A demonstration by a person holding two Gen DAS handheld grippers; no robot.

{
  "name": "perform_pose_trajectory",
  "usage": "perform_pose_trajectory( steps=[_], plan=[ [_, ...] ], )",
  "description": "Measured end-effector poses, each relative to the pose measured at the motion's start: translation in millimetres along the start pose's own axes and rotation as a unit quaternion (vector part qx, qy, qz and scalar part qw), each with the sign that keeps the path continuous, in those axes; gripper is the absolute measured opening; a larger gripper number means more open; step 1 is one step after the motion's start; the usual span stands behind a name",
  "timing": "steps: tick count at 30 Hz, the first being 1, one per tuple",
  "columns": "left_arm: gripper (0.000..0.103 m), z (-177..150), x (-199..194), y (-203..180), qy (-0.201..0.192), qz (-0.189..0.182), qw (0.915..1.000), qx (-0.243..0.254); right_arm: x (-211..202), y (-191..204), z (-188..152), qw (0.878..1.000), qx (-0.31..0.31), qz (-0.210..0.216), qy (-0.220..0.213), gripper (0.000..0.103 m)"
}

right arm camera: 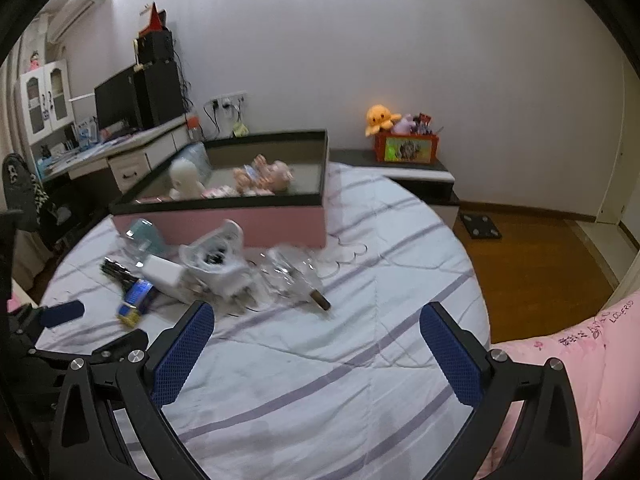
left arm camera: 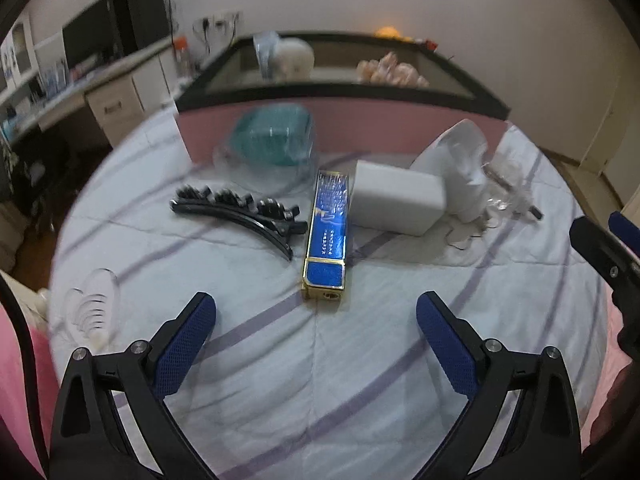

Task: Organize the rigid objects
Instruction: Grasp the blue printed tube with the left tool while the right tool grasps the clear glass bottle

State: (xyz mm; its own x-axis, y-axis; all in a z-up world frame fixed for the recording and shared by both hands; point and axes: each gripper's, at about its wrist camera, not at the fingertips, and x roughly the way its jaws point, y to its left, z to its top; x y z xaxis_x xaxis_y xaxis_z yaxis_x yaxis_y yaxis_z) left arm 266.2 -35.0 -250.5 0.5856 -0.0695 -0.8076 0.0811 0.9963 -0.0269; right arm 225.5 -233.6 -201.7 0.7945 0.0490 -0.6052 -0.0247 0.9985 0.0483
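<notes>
A blue and gold box (left arm camera: 326, 236) lies on the striped bed sheet, just ahead of my open, empty left gripper (left arm camera: 316, 312). Left of it lies a black hair clip (left arm camera: 240, 212); right of it a white block (left arm camera: 396, 198) and a white pouch (left arm camera: 460, 164). A teal item in clear wrap (left arm camera: 272, 136) rests against the pink storage box (left arm camera: 340, 120). My right gripper (right arm camera: 316, 320) is open and empty, above bare sheet, short of the same pile: blue box (right arm camera: 138, 298), white block (right arm camera: 162, 272), white pouch (right arm camera: 218, 256), clear plastic with a brown stick (right arm camera: 316, 296).
The pink storage box (right arm camera: 248, 220) has a black rim and holds dolls and a white bottle. A desk with a monitor (right arm camera: 120, 100) stands left. A nightstand with a toy box (right arm camera: 406, 148) is behind. Wood floor (right arm camera: 532, 256) lies right of the bed; a pink quilt (right arm camera: 580, 360) at lower right.
</notes>
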Motion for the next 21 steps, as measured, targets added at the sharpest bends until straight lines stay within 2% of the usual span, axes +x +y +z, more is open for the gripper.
perform_pose_trajectory(
  steps=[3,6,10,13,18,21],
  plan=[
    [0.099,5,8,-5,-0.004,0.007,1.0,0.005,17,-2,0,1.0,-0.005,-0.006,0.017,0.103],
    [0.091,10,13,-12,-0.006,0.004,0.9998,0.017,33,-4,2,0.999,-0.011,-0.012,0.035,0.103],
    [0.048,23,14,-15,-0.019,-0.003,0.9995,0.025,57,-3,9,0.997,-0.032,-0.015,0.069,0.103],
    [0.025,24,12,-8,-0.023,-0.005,0.9995,0.019,76,2,18,0.994,-0.06,-0.012,0.09,0.103],
    [0.021,22,9,3,-0.024,-0.028,0.9992,0.017,104,8,30,0.99,-0.088,-0.006,0.113,0.103],
    [0.021,15,4,5,-0.025,-0.031,0.9989,0.023,112,6,32,0.988,-0.082,0.023,0.127,0.093]
  ],
)
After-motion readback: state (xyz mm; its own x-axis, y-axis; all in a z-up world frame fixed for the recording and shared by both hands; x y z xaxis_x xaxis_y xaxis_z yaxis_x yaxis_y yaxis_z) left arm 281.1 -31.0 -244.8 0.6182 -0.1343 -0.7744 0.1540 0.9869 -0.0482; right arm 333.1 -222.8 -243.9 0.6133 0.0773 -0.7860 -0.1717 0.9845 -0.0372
